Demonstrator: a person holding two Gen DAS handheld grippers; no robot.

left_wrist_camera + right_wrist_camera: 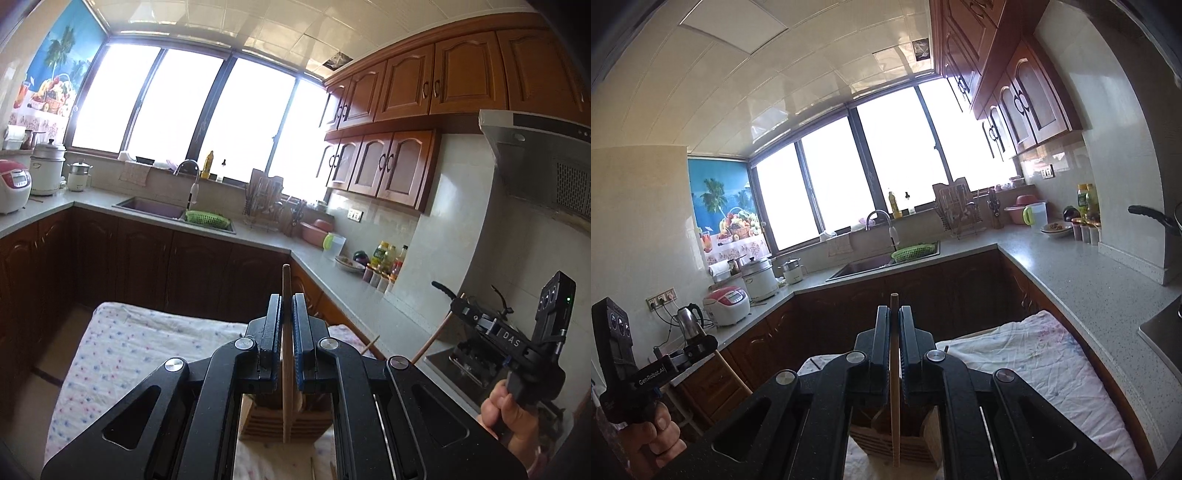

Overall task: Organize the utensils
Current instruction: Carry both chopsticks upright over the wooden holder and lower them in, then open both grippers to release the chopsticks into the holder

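Observation:
My left gripper [287, 299] is shut on a wooden chopstick [286, 354] held upright; its lower end hangs in front of a slatted wooden utensil holder [269, 424] on a cloth-covered table. My right gripper [894, 312] is shut on another wooden chopstick [894, 387], upright above the same holder [886, 446]. The right gripper also shows at the right of the left wrist view [458, 306], with its chopstick [432, 339] slanting down. The left gripper shows at the left of the right wrist view [701, 343].
The table wears a white speckled cloth [140, 343]; loose chopsticks [370, 343] lie near its far edge. Grey counters [1082, 273] run around the kitchen with a sink [155, 206], rice cookers [727, 301], dish rack [956, 210], bottles and a range hood [543, 158].

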